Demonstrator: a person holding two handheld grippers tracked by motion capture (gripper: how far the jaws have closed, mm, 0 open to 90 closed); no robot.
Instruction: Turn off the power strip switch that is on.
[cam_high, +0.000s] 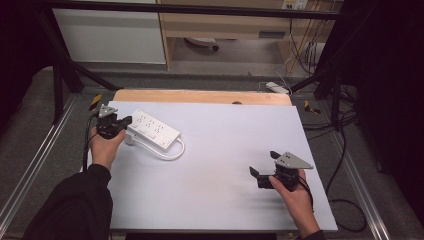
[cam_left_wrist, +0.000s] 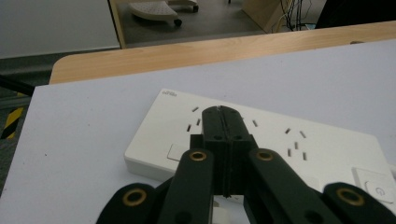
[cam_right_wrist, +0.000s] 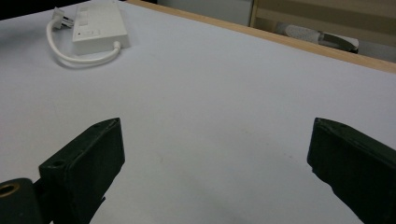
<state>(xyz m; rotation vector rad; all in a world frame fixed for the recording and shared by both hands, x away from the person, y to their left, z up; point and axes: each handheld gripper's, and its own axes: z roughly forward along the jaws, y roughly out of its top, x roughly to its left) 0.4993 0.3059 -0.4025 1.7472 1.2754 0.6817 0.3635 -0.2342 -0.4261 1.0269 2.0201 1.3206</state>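
Note:
A white power strip (cam_high: 152, 129) lies at the far left of the white table top (cam_high: 225, 150), and its short white cord (cam_high: 172, 152) loops back beside it. My left gripper (cam_high: 123, 122) is at the strip's left end. In the left gripper view its jaws (cam_left_wrist: 223, 110) are pressed together with nothing between them, tips over the strip's socket face (cam_left_wrist: 289, 144). Whether they touch it I cannot tell. My right gripper (cam_high: 264, 163) rests at the near right, open wide over bare table (cam_right_wrist: 215, 154). The strip (cam_right_wrist: 99, 23), cord (cam_right_wrist: 70, 57) and plug (cam_right_wrist: 58, 16) lie far off in the right gripper view.
A wooden strip (cam_high: 200, 96) edges the table's far side. Black frame legs (cam_high: 60, 85) stand at the left and right. Cables (cam_high: 345, 165) trail on the floor at the right, and a cabinet (cam_high: 110, 35) stands beyond the table.

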